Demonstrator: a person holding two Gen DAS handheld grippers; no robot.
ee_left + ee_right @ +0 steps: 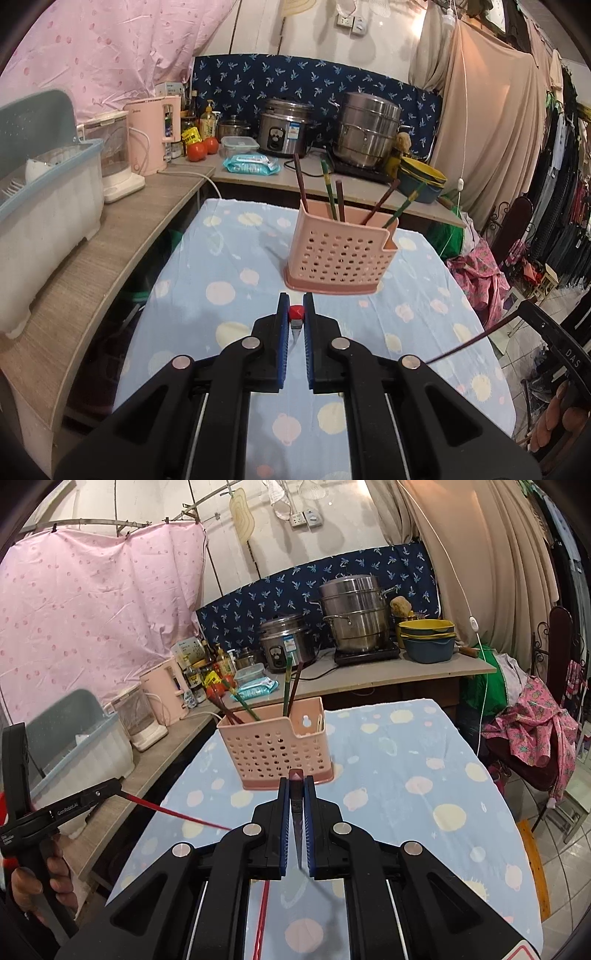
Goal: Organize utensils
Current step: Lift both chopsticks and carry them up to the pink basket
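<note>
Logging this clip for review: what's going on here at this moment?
A person holds a hand-held gripper in each hand over a table with a spotted blue cloth. The left hand-held gripper is shut on a red chopstick, and the right hand-held gripper is shut on a dark chopstick. Both point toward the pink holder, which already has several chopsticks standing in it. Neither held chopstick is in the holder yet.

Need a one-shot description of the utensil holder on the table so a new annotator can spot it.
Start at the oval table under the light-blue cloth with pastel spots. Standing alone on its far half is a pink perforated plastic basket on a darker pink base, with several dark brown and green chopsticks sticking up from it. It is the only pink holed container on the cloth; the pots sit on the counter behind.
</note>
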